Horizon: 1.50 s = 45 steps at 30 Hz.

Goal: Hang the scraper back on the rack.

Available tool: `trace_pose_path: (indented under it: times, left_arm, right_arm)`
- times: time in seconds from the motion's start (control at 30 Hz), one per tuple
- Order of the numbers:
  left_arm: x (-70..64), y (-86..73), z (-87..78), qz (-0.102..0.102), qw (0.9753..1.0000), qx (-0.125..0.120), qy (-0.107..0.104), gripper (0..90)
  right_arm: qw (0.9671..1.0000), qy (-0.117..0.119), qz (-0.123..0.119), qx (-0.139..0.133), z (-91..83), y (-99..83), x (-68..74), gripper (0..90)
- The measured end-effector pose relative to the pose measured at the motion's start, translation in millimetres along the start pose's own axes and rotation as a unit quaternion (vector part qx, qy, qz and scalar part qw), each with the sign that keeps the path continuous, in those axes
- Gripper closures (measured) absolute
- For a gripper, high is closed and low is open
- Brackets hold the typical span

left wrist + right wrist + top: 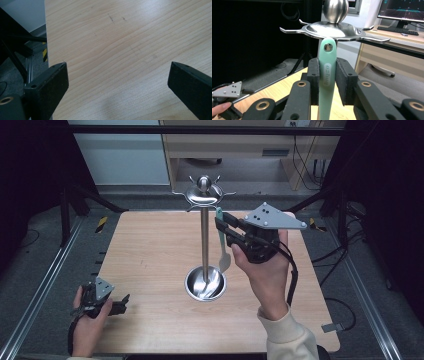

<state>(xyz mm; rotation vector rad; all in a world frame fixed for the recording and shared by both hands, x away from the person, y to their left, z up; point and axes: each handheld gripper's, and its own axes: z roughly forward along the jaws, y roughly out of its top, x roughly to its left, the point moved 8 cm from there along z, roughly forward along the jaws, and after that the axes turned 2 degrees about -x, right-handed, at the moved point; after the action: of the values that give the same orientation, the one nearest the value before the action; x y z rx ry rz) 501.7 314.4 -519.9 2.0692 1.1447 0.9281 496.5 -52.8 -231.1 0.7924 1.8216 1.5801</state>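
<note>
A steel utensil stand [204, 235] rises from the middle of the wooden table [150, 255], with a round base, a ball top and several hooks [287, 30] around its disc. My right gripper [220, 222] is shut on the handle of a mint-green spatula [221, 240], which hangs upright just right of the pole. In the right gripper view the spatula's handle [327, 72] sits between the pads, its hanging hole [327, 47] just under the disc's rim [337, 28]. My left gripper [125, 300] rests low at the table's front left, open over bare wood [120, 50].
A wooden desk [235, 150] stands beyond the table. Metal rails [45, 285] run along both sides of the table on the floor. A monitor [403, 10] and keyboard sit on a desk at the right of the right gripper view.
</note>
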Motion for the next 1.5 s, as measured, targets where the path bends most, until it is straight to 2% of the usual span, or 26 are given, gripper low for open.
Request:
trace_pose_path:
  times: [0.2,0.87,1.07,1.27,1.5]
  left_arm:
    - [0.0,0.0,0.1,0.000,1.0000,0.000,0.000,3.0]
    - [-0.5,-0.1,0.2,0.002,1.0000,0.002,-0.001,2.9]
    - [-0.2,-0.1,-0.2,0.001,1.0000,0.001,-0.001,2.9]
    - [-0.6,0.2,-0.4,0.001,1.0000,0.000,-0.002,3.0]
    - [-0.4,0.1,-0.3,0.001,1.0000,0.001,-0.002,2.9]
  right_arm:
    - [0.9999,0.002,0.006,-0.008,1.1,-1.2,0.2,74.1]
    - [1.0000,0.000,0.002,-0.009,-0.6,-1.4,0.4,73.3]
    - [1.0000,-0.004,-0.004,-0.008,-4.8,-1.6,-0.8,63.8]
    - [0.9997,-0.026,-0.006,-0.002,-11.0,-3.1,-8.7,52.0]
    - [0.9982,-0.057,-0.005,0.019,-12.0,-12.7,-25.5,36.1]
